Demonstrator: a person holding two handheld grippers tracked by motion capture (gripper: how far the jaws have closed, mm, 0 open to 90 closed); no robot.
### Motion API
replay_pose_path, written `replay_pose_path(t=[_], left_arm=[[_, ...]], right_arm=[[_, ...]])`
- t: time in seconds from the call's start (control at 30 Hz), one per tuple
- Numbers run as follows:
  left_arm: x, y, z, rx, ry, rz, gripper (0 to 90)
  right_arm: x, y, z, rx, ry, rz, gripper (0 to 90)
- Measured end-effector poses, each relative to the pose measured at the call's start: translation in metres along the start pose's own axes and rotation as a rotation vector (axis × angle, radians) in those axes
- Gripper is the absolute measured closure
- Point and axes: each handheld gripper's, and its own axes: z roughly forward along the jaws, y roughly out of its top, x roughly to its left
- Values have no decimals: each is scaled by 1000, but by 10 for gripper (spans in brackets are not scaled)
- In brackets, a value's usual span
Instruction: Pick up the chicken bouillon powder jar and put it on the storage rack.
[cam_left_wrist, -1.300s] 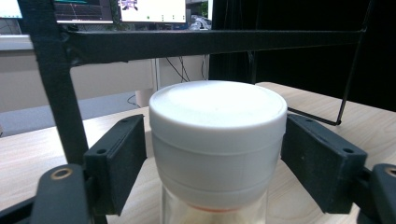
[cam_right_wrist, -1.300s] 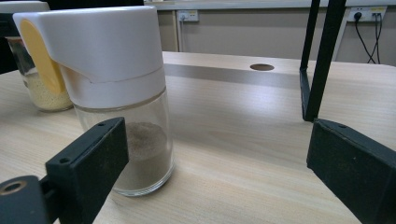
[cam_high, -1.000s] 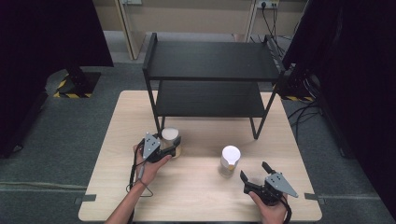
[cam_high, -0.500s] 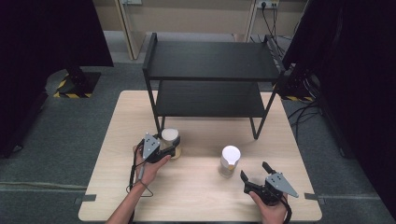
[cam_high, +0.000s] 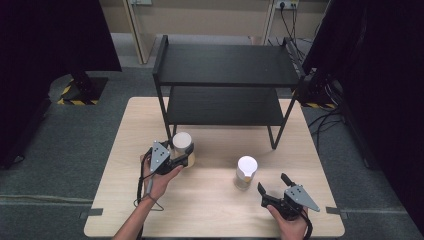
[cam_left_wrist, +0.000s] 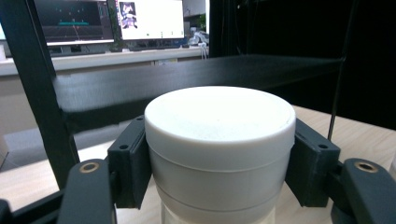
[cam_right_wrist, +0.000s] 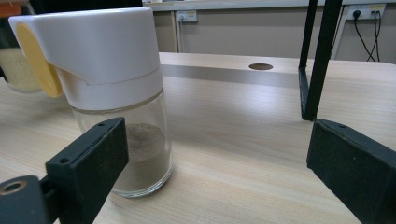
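Observation:
A jar with a white cap (cam_high: 182, 142) stands just in front of the black rack's left leg. My left gripper (cam_high: 187, 154) is shut on it, and in the left gripper view both pads (cam_left_wrist: 130, 163) press on the sides of the white cap (cam_left_wrist: 219, 130). Whether its base touches the table is hidden. A second glass jar (cam_high: 246, 172) with a white lid and a yellow tab (cam_right_wrist: 39, 65) holds brownish powder and stands on the table. My right gripper (cam_high: 272, 184) sits open just before it, the jar (cam_right_wrist: 112, 93) by its left jaw, untouched.
A black two-tier rack (cam_high: 225, 65) stands at the back of the light wooden table (cam_high: 210, 210), its right leg (cam_right_wrist: 320, 56) beyond the right gripper. A round hole (cam_right_wrist: 260, 66) is in the tabletop. Dark curtains flank the table.
The left gripper and the white-capped jar have shifted slightly up in the high view. The right gripper and the second jar have kept still.

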Motion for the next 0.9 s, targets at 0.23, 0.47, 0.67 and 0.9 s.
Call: replay_pose_path(t=[0.23, 0.47, 0.67, 0.9], left_arm=[[-2, 15, -3, -42, 4, 14, 338], [-3, 29, -3, -68, 11, 23, 338], [-5, 40, -3, -91, 17, 23, 338], [-5, 51, -3, -113, 22, 29, 338]], right_arm=[[0, 0, 0, -1, 0, -1, 59], [0, 0, 0, -3, -1, 2, 59], [0, -1, 0, -4, -1, 2, 60], [0, -1, 0, -4, -2, 4, 60]])
